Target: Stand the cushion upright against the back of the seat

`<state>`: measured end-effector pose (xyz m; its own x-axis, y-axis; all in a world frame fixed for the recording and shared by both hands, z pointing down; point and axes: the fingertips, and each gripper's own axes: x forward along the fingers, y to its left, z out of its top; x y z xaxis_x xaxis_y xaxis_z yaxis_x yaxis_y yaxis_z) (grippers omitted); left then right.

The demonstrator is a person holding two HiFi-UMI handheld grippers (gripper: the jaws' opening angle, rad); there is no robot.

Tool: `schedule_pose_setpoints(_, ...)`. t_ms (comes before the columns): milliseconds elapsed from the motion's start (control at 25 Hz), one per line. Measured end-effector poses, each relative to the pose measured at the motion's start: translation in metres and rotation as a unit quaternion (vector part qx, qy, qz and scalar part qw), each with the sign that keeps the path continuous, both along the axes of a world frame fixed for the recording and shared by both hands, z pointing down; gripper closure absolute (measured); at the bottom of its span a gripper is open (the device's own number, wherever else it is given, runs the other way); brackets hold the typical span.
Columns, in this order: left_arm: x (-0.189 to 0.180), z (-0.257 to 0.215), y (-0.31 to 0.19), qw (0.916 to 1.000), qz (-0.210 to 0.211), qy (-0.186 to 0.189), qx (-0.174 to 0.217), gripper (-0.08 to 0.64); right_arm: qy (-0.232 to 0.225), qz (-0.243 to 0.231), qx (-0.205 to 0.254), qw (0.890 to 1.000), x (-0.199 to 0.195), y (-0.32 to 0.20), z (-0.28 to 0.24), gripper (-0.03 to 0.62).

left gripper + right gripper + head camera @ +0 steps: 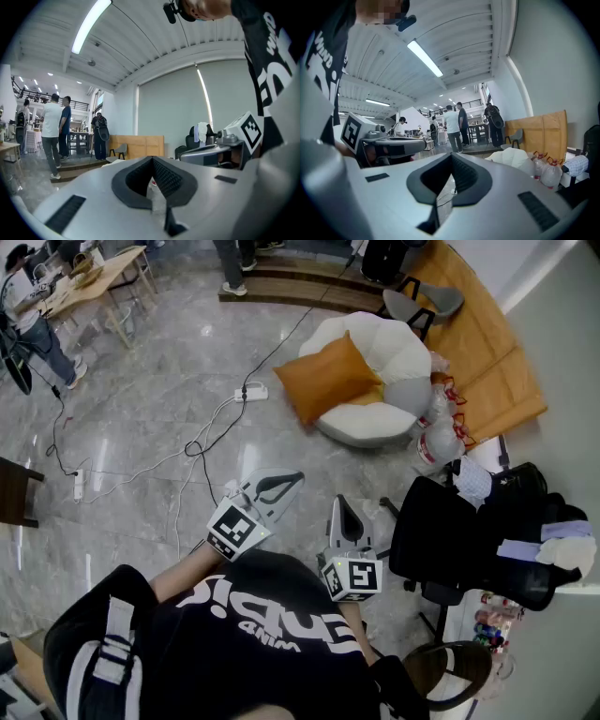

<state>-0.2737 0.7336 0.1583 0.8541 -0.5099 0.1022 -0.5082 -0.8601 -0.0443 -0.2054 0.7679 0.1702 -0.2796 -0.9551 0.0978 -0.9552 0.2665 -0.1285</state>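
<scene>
An orange cushion (328, 379) lies tilted across the front left of a round white seat (398, 357), its corner hanging over the rim. Both grippers are held close to the person's body, well short of the seat. The left gripper (296, 479) points toward the cushion, jaws shut and empty (152, 163). My right gripper (343, 505) is beside it, also shut with nothing between its pads (451, 160). In the right gripper view the white seat (509, 157) shows low at the right; the cushion is hidden there.
A black office chair (450, 531) piled with clothes stands at the right. Plastic bottles (436, 442) sit beside the seat. Cables and a power strip (251, 392) cross the marble floor. Wooden panels (487, 343) lean at the wall; people stand at the back.
</scene>
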Motion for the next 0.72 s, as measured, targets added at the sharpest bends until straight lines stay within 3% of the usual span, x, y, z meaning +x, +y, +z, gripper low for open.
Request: schedule_pose_setpoints(720,-0.01,0.002,-0.01,0.9999,-0.001,0.002,-0.011,0.552,-0.015,0.007,0.002,1.0,-0.008,-0.012,-0.001,0.572)
